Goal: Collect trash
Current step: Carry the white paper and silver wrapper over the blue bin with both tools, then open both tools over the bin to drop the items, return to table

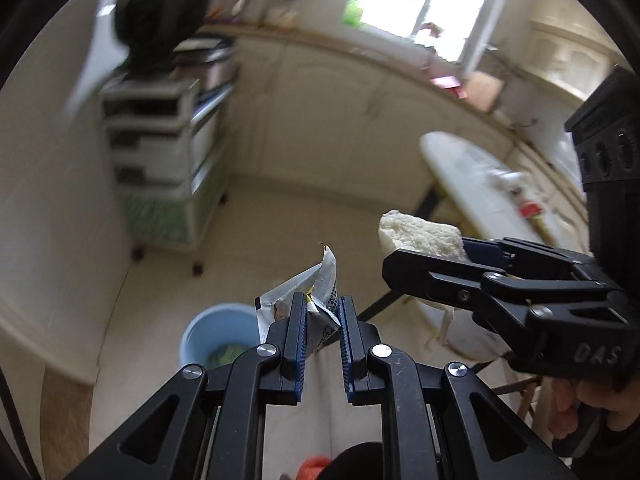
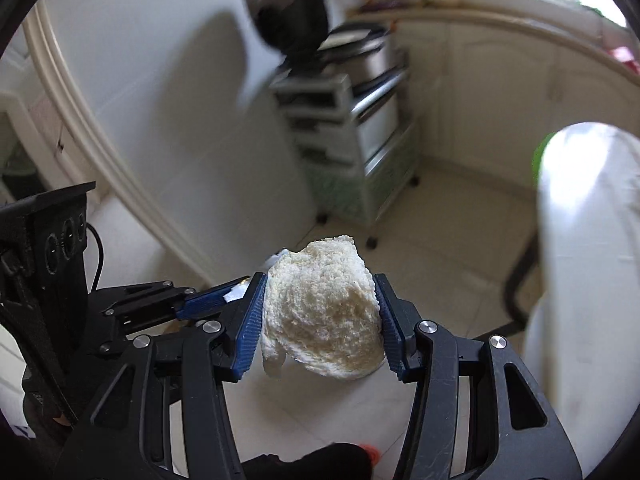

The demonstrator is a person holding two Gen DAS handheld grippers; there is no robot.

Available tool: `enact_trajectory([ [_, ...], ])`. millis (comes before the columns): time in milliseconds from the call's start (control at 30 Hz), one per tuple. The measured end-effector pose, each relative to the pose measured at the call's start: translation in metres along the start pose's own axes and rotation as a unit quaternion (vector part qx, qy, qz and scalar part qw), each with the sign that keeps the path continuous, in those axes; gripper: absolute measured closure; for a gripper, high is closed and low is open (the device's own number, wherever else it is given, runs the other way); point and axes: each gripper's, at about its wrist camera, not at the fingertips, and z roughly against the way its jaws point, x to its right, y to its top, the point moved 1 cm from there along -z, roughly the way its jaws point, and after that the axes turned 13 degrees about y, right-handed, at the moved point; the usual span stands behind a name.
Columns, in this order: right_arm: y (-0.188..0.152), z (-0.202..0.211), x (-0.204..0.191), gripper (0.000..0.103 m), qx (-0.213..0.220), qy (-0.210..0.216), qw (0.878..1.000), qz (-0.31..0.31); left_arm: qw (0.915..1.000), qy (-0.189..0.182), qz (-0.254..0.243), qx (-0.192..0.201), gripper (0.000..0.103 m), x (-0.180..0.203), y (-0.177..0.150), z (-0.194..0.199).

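- Left wrist view: crumpled wrapper (image 1: 316, 300) pinched in the left tool (image 1: 322, 314), pads pressed together on it.
- Right tool (image 2: 320, 312) clamps a bread chunk (image 2: 324, 312).
- Blue bucket (image 1: 216, 336) at seven o'clock on the floor (image 1: 248, 232); wheeled cart (image 1: 168, 152) at ten; ironing board (image 1: 472, 176) at two.

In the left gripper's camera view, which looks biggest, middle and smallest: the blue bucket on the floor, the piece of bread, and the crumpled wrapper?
As they appear in that view:
1. The wrapper and the blue bucket look about alike; the wrapper is much nearer the camera, so I won't rank them.
2. Bread, smallest.
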Motion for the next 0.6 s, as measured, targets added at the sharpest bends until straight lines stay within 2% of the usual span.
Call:
enact_trajectory([
  [167, -0.005, -0.058, 0.013, 0.054, -0.045, -0.005, 0.999, -0.008, 0.9985, 0.010, 0.031, -0.044, 0.092, -0.030, -0.014, -0.037],
  [433, 0.006, -0.111, 0.047, 0.054, -0.069, -0.009, 0.997, -0.032, 0.9949, 0.032, 0.040, -0.087, 0.088, -0.039, -0.005, -0.080],
  [500, 0.009, -0.120, 0.051, 0.054, -0.071, -0.005, 0.997, -0.038, 0.9940, 0.042, 0.044, -0.091, 0.082, -0.037, 0.002, -0.086],
  [567, 0.010, -0.128, 0.055, 0.053, -0.072, -0.003, 0.996, -0.043, 0.9931, 0.050, 0.050, -0.094, 0.063, -0.035, 0.006, -0.089],
  [600, 0.011, -0.131, 0.056, 0.053, -0.073, 0.000, 0.996, -0.045, 0.9928, 0.059, 0.051, -0.092, 0.059, -0.038, 0.006, -0.088],
])
